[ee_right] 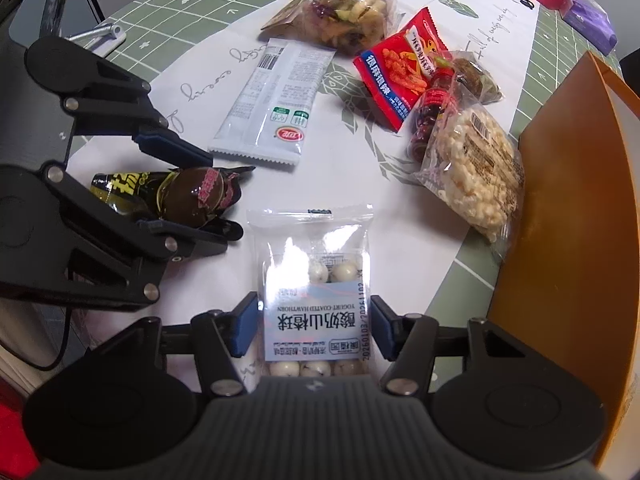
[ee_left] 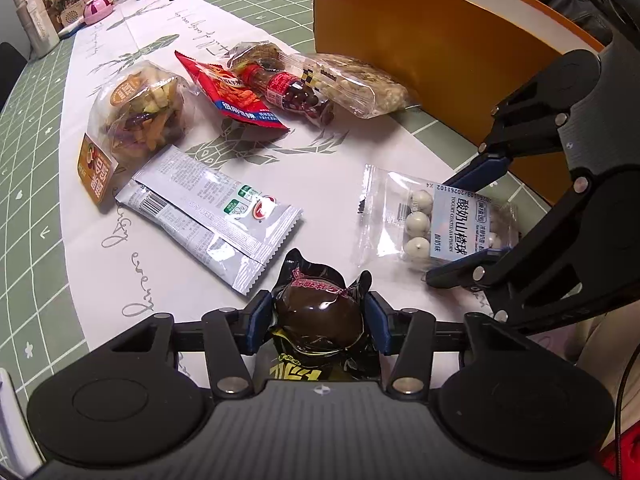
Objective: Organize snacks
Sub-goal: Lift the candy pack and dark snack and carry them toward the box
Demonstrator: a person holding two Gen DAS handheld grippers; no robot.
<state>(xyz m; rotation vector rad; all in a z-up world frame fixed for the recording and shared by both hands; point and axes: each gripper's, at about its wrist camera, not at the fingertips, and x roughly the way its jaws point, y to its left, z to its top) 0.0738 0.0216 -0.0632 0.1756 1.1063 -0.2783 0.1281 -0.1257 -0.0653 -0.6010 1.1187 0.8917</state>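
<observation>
A dark braised-egg packet (ee_left: 320, 304) lies on the white cloth, and my left gripper (ee_left: 318, 320) is shut on it, a blue pad against each side. In the right wrist view the same packet (ee_right: 192, 196) sits between the left gripper's (ee_right: 224, 196) two fingers. A clear packet of white yogurt hawthorn balls (ee_right: 316, 280) lies flat on the cloth. My right gripper (ee_right: 316, 328) is shut on it, its pads meeting the packet's two long edges. From the left wrist, that packet (ee_left: 452, 220) shows between the right gripper's (ee_left: 438, 229) fingers.
Further back lie a white sachet (ee_left: 212, 208), a bag of vegetable crisps (ee_left: 140, 108), a red spicy-snack packet (ee_left: 228, 92), a red bottle-shaped sweet (ee_left: 292, 92) and a rice-cracker bag (ee_left: 360, 84). An orange box wall (ee_left: 420, 40) stands at the right. Bottles and boxes crowd the far table end.
</observation>
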